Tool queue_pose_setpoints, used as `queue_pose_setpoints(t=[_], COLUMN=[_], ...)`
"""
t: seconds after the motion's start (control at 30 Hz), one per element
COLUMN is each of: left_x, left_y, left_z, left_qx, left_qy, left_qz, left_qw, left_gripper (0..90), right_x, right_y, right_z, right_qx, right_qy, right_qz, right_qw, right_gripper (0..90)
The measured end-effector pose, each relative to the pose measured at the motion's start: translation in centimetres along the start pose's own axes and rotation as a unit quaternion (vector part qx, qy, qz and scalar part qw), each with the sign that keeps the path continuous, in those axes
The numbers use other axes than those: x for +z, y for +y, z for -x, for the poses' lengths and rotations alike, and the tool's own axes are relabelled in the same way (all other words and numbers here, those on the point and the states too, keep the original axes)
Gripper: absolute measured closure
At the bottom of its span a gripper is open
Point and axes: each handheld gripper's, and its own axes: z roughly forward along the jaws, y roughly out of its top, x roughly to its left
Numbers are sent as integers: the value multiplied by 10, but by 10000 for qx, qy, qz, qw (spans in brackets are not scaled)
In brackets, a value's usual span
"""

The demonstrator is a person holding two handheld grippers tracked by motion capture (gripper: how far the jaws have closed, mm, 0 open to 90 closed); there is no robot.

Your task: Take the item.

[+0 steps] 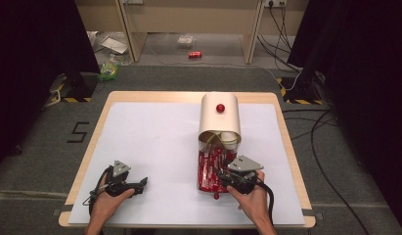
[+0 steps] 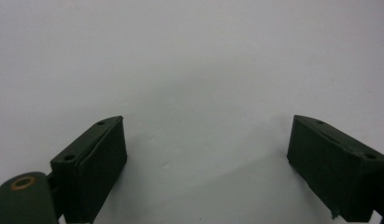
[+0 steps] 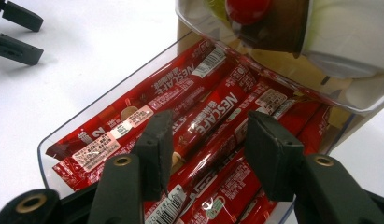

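Right gripper (image 3: pixel 206 149): jaws half apart, astride the coffee sticks (image 3: pixel 199 116), not clamped.
Left gripper (image 2: pixel 206 163): jaws wide apart, idle, near left.
Sticks: in clear tray (image 3: pixel 77 126), near right.
Risk: glossy packets slip; several lift together.

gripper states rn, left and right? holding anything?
Left gripper: open, nothing between the jaws, over the white mat.
Right gripper: part open, jaws straddling a red coffee stick in the clear drawer; no grip visible yet.
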Motion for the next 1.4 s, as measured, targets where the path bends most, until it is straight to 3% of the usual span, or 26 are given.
queue_pose_setpoints(t=[0.5, 0.7, 1.07, 1.27, 1.4], left_x=[0, 0, 0, 0, 0], left_y=[0, 0, 0, 0, 0], left_z=[0, 0, 0, 0, -1], left_qx=[-8, -7, -10, -14, -20], left_qy=[-5, -2, -5, -13, -18], left_qz=[4, 3, 3, 10, 13], left_qw=[10000, 10000, 10000, 10000, 10000], left_gripper=[110, 110, 110, 111, 111], right_x=[10, 12, 21, 17, 11], right_y=[1, 3, 4, 2, 1], right_z=[-4, -10, -12, -10, -8], right_qx=[-1, -107, -12, 281, 292], right_qy=[-45, -187, -354, -220, -239], right_qz=[-260, -367, -403, -297, -298], right_qw=[9997, 9991, 9986, 9989, 9988], right_gripper=[538, 539, 541, 564, 590])
